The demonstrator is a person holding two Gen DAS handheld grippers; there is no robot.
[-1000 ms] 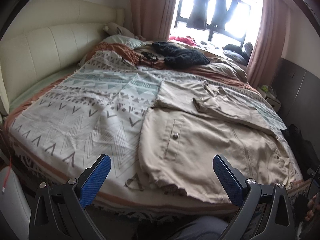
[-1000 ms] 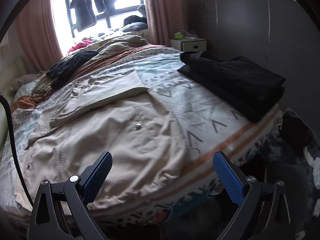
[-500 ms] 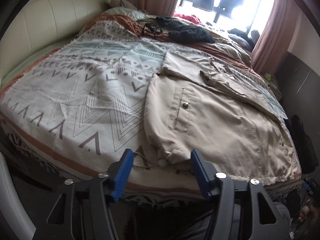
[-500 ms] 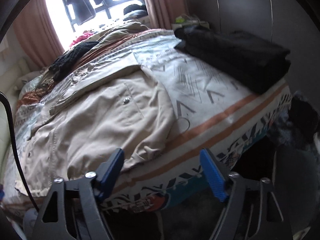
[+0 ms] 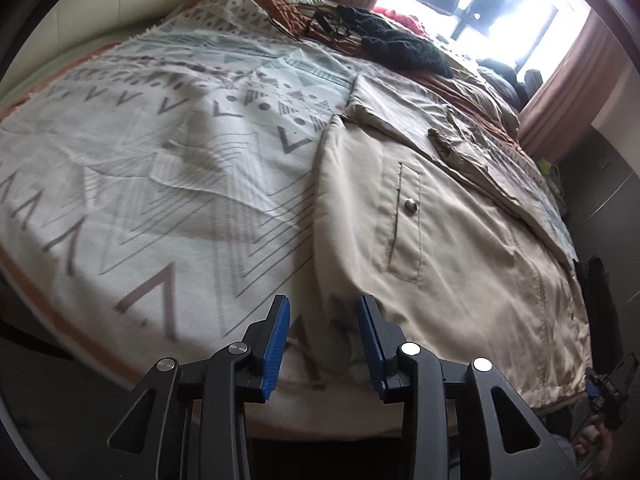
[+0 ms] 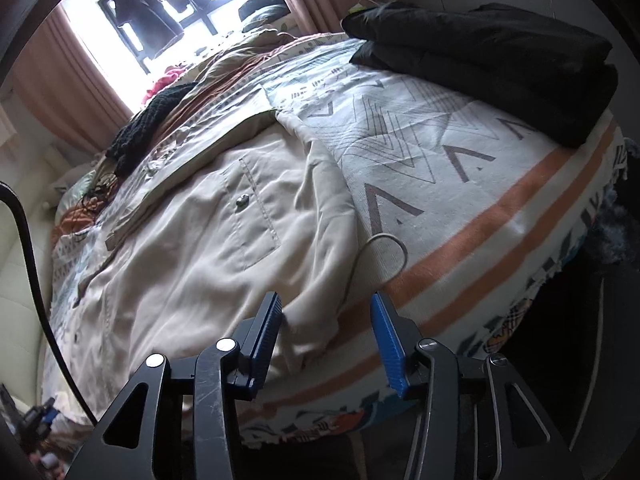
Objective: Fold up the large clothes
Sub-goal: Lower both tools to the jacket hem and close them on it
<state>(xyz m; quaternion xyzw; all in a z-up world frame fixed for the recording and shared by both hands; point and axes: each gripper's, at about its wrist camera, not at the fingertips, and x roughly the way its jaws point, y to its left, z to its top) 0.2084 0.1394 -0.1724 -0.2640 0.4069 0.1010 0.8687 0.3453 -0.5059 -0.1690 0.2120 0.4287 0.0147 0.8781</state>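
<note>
I see the beige jacket (image 5: pixel 460 240) flat on the bed (image 5: pixel 140 160), long axis running away from me. Left gripper (image 5: pixel 323 340) and right gripper (image 6: pixel 324 340) – both part-open (gripping nothing yet) – straddle its near hem corners.

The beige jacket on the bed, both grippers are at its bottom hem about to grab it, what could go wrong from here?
1. The left gripper straddles the beige jacket hem right over the patterned blanket; it may pinch both.
2. A loose drawstring loops beside the right gripper and could snag.
3. The folded-in sleeve may slide open when the hem lifts.
</note>
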